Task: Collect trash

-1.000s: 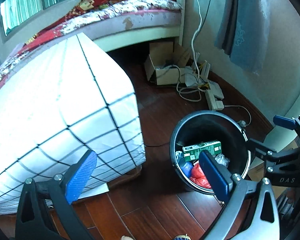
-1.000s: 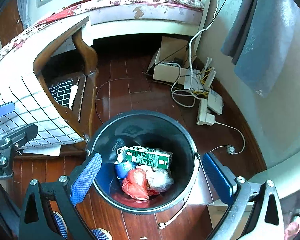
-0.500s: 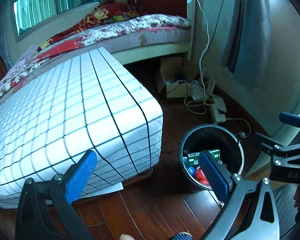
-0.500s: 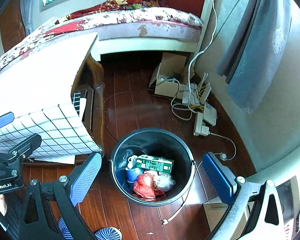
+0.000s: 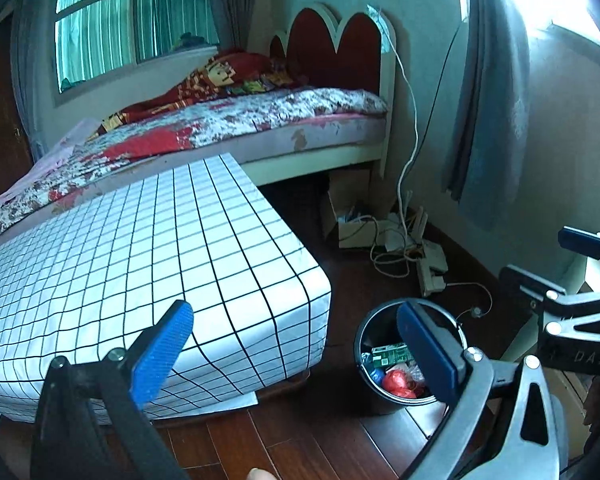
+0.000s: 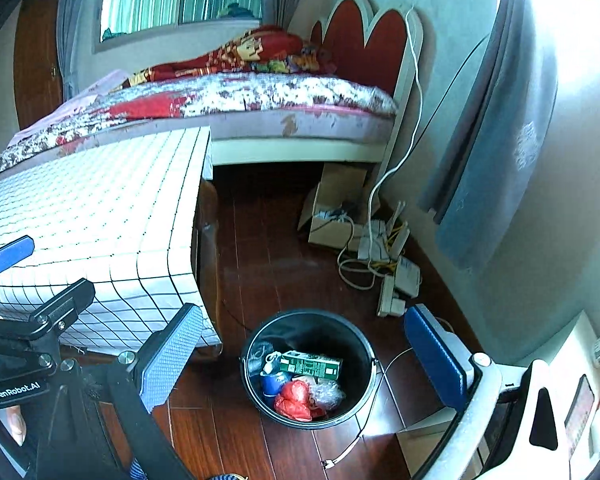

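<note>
Both grippers raised over a bedroom floor, jaws spread wide and empty. Left gripper (image 5: pixel 296 344) above the near corner of a table (image 5: pixel 140 264) draped in a white grid cloth, blue pads well apart. Right gripper (image 6: pixel 304 354) above a black bin (image 6: pixel 256 344) on dark wood floor (image 6: pixel 268 264), just beside the table's near corner. In the bin: green carton (image 6: pixel 310 365) lying flat, red bag (image 6: pixel 294 400), crumpled clear plastic (image 6: pixel 327 392) and a blue item (image 6: pixel 272 383), all touching in a heap at the bottom. Same bin (image 5: pixel 370 330) partly hidden behind the left gripper's right finger in the left view. Beyond the table, a bed (image 5: pixel 260 120) with a red headboard (image 5: pixel 336 52) and floral cover. Cardboard box (image 6: pixel 332 216), tangled cables and a power strip (image 6: pixel 392 292) on the floor by the wall, under a blue curtain (image 6: pixel 496 148). Window (image 5: pixel 132 24) behind the bed. Each gripper visible at the edge of the other's view.
</note>
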`<state>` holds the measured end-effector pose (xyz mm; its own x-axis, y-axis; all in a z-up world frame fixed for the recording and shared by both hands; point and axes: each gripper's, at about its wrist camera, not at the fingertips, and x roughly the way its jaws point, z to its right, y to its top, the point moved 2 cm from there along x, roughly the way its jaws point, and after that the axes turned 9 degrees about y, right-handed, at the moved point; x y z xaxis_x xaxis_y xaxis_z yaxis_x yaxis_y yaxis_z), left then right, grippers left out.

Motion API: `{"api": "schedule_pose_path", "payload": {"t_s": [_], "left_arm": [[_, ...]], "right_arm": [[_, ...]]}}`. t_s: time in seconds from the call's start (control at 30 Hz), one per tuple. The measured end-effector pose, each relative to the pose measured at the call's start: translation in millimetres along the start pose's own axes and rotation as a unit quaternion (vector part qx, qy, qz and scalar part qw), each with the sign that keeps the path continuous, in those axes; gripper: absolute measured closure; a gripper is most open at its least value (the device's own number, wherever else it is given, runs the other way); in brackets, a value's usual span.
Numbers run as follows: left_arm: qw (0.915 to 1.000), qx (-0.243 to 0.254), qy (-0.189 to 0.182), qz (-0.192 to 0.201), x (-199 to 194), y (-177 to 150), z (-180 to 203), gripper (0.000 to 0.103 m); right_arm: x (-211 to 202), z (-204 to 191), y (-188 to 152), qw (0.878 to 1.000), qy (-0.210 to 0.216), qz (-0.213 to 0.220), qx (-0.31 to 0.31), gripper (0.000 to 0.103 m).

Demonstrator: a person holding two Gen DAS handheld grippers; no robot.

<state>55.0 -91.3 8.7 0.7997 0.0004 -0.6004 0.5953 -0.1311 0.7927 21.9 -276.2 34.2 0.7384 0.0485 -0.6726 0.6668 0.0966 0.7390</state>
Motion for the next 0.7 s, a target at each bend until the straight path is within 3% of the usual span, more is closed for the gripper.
{"api": "schedule_pose_path", "payload": {"t_s": [0.37,0.7], "left_arm": [[0.9988,-0.012,0.003,0.048,-55.4,0.5,-14.7,0.001],[0.9983,-0.015,0.006,0.056,-52.9,1.9,-21.5,0.001]], "right_arm": [[-57.1,-13.4,3.9,0.999,-0.005,0.045,0.004,0.001],[-62.9,-12.1,8.3,0.998,-0.007,0.054,0.007,0.001]]}}
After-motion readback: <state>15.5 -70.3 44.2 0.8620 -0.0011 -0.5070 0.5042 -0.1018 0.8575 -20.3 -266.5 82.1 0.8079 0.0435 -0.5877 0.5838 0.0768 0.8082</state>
